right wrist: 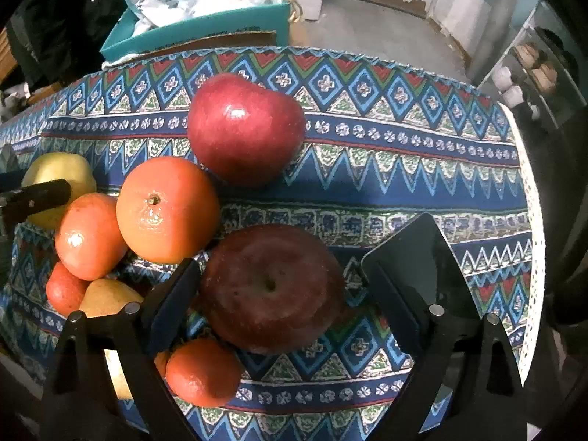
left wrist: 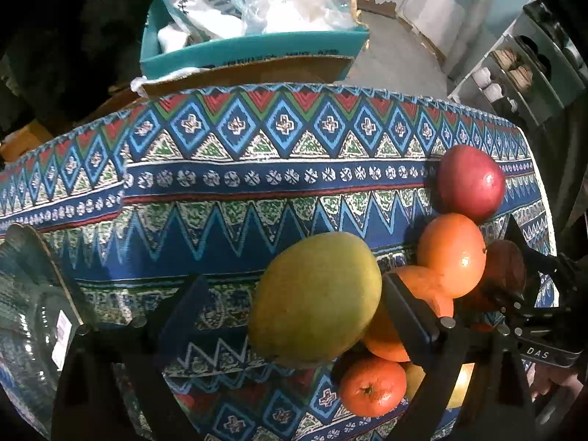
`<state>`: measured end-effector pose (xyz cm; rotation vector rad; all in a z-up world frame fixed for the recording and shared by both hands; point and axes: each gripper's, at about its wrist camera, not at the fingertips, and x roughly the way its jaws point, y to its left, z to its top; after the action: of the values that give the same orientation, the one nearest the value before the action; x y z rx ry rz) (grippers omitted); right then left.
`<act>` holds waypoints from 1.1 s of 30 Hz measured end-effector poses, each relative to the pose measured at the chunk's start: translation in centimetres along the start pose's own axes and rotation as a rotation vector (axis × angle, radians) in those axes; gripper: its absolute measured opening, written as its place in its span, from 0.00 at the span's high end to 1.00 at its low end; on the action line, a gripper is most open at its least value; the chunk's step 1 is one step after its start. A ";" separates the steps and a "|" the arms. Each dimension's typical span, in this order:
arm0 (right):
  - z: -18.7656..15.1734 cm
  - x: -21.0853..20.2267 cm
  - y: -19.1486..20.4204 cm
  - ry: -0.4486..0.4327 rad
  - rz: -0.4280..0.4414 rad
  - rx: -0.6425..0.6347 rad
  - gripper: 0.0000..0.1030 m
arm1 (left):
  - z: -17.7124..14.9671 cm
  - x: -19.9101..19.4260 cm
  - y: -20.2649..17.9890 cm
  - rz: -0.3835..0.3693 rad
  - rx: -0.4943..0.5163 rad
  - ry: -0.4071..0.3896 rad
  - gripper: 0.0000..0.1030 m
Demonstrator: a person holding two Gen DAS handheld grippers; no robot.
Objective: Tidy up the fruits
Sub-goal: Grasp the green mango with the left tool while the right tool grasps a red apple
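dark red apple (right wrist: 271, 288) sits between the spread fingers of the right tool (right wrist: 281, 286), stem dimple facing up at the camera, the left finger touching or just beside it, the right finger apart. a small orange (right wrist: 203, 372) lies nearest. the left tool (left wrist: 290, 312) is spread too, with a yellow-green mango (left wrist: 315, 297) against its right finger, long axis slanting from near left to far right. beside it, oranges (left wrist: 452, 253) cluster on the patterned tabletop (left wrist: 220, 191), then a brighter red apple (right wrist: 245, 129) tilted on its side. beyond the far edge a teal box (left wrist: 253, 49) holds crumpled plastic bags (left wrist: 294, 7).
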<state>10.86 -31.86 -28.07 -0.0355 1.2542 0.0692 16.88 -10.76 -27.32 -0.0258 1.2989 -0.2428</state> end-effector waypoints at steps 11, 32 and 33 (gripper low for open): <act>0.7 2.1 1.1 0.014 0.019 -0.001 0.24 | 0.1 0.5 -0.5 -0.067 0.030 -0.008 0.27; -0.9 -1.7 1.1 -0.098 0.008 0.014 0.25 | -1.6 -3.2 -0.1 -0.033 0.027 -0.105 0.35; -0.9 -2.2 1.1 -0.110 0.011 0.019 0.25 | -1.6 -3.7 -0.2 -0.033 0.026 -0.114 0.35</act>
<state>9.25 -30.88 -26.23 -0.0086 1.1455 0.0676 14.39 -10.03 -24.25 -0.0384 1.1822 -0.2825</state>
